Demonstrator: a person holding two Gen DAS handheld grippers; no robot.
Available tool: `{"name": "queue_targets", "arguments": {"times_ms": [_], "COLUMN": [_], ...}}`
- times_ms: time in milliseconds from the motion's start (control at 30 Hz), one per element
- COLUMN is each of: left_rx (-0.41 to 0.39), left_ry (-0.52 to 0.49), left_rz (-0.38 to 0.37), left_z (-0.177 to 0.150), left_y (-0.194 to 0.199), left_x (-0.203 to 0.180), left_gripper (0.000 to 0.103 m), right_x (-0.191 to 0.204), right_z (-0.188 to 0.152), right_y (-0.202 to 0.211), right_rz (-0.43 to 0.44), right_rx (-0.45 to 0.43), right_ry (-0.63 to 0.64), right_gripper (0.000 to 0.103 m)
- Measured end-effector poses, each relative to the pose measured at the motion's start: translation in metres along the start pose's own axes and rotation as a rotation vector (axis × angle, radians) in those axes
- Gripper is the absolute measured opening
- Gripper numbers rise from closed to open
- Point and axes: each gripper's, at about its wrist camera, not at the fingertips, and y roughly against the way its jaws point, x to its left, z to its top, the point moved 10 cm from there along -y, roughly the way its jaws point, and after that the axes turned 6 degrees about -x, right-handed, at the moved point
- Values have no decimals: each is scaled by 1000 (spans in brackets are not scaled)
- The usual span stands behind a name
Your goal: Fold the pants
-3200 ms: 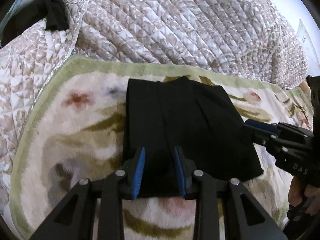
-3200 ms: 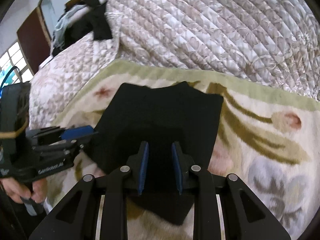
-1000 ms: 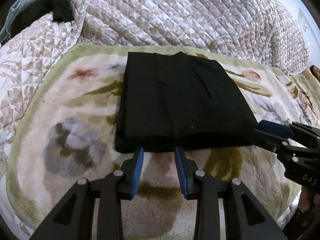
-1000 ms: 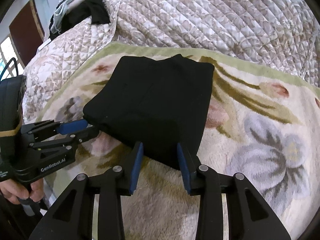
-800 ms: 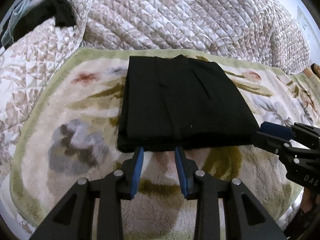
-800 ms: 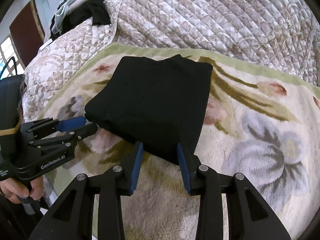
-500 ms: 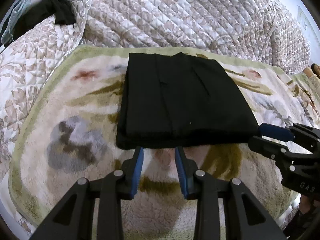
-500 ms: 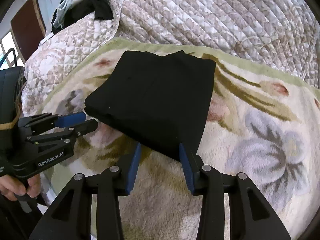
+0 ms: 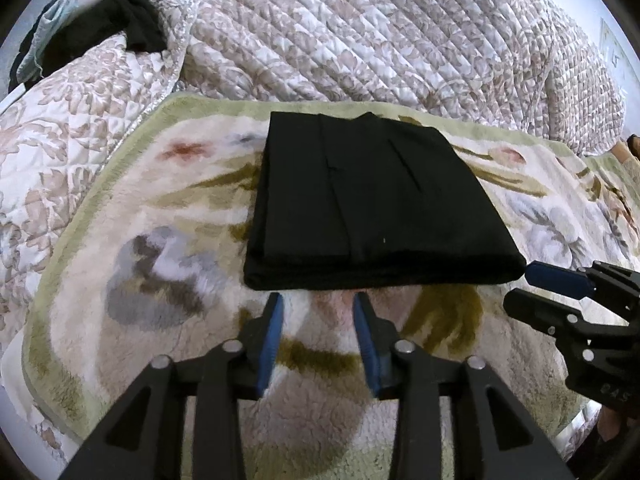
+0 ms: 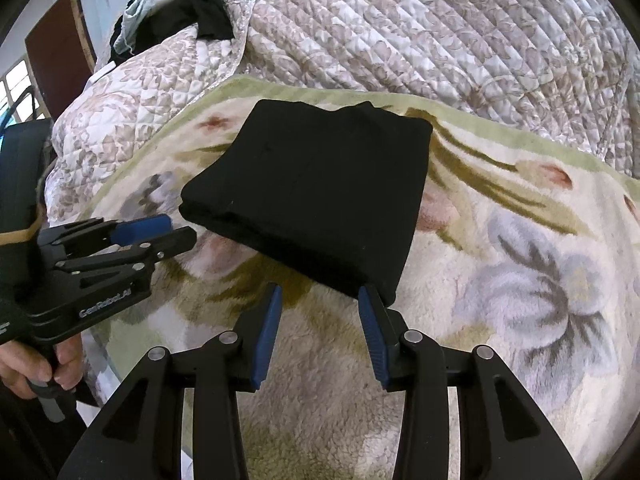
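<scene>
The black pants (image 9: 368,204) lie folded into a thick rectangle on a fleece floral blanket (image 9: 120,240); they also show in the right wrist view (image 10: 320,196). My left gripper (image 9: 318,304) is open and empty, just short of the near folded edge. My right gripper (image 10: 320,300) is open and empty, at the near right corner of the pants. Each gripper shows in the other's view: the right one (image 9: 532,288) beside the right corner, the left one (image 10: 176,228) beside the left corner.
A quilted floral bedspread (image 9: 360,32) rises behind the blanket. Dark clothes (image 10: 180,12) are piled at the far left on the bed. The blanket's front edge drops off at the lower left (image 9: 40,400). A window and a brown door (image 10: 52,64) stand far left.
Both grippers let go of the pants' near edge, opened and drew back toward me. The pants now lie flat and still on the blanket.
</scene>
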Motion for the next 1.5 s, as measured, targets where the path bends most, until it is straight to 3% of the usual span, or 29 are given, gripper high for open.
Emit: {"name": "queue_targets", "arguments": {"times_ms": [300,800,1500], "left_rx": [75,76,81], "left_ry": [-3,-43,-38], "left_rz": [14,9,7], "left_z": [-14,-17,-18], "left_y": [-16,-19,-20], "left_x": [2,-5,-5], "left_gripper": [49,66,69], "right_x": [-10,-9,-10], "right_z": [-16,-17,-18], "right_y": [-20,-21,-23], "right_rz": [-40,-41,-46], "right_rx": [81,82,84], "right_ry": [-21,-23,-15], "right_gripper": [40,43,44]}}
